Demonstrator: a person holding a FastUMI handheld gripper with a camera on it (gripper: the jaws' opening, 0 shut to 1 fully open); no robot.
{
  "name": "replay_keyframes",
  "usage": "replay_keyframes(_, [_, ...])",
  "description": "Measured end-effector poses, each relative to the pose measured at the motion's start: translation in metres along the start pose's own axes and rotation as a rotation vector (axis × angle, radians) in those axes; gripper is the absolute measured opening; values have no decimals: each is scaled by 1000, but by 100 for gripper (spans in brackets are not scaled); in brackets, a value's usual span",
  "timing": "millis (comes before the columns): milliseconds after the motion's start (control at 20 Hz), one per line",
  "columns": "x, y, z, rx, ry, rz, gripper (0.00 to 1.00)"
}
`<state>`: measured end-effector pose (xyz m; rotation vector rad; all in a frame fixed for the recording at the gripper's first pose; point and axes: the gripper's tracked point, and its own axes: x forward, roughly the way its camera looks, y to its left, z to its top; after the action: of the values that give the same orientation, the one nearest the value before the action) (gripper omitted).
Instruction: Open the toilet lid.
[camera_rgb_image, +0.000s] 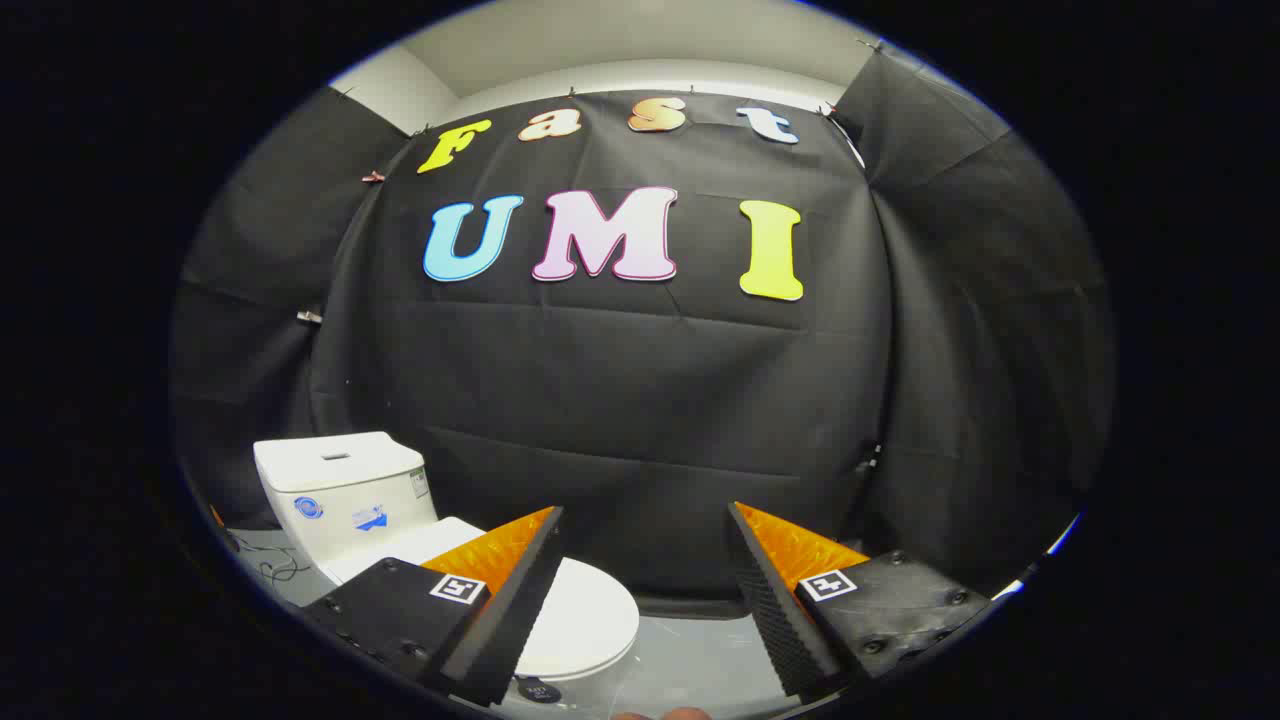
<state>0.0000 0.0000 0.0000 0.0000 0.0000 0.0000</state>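
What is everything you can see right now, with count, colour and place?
Toilet: one, white, low on the floor, beyond and partly behind the left finger.
Lid: one, white, lying closed over the bowl, just ahead of the left finger.
Tank: one, white, behind the lid, against the cloth wall.
Cable: one, dark, on the floor beside the tank.
Cloth wall: black, all around the back of the booth.
Floor: grey, glossy, between the fingers.
Claw: one, open, fingers spread wide, holding nothing, above and short of the lid.
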Motion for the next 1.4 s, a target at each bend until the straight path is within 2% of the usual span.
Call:
replay_keyframes(1000, [3, 10, -16, -9, 38, 56, 98])
replay_keyframes(1400, [5, 20, -53, 94, 166, 92, 98])
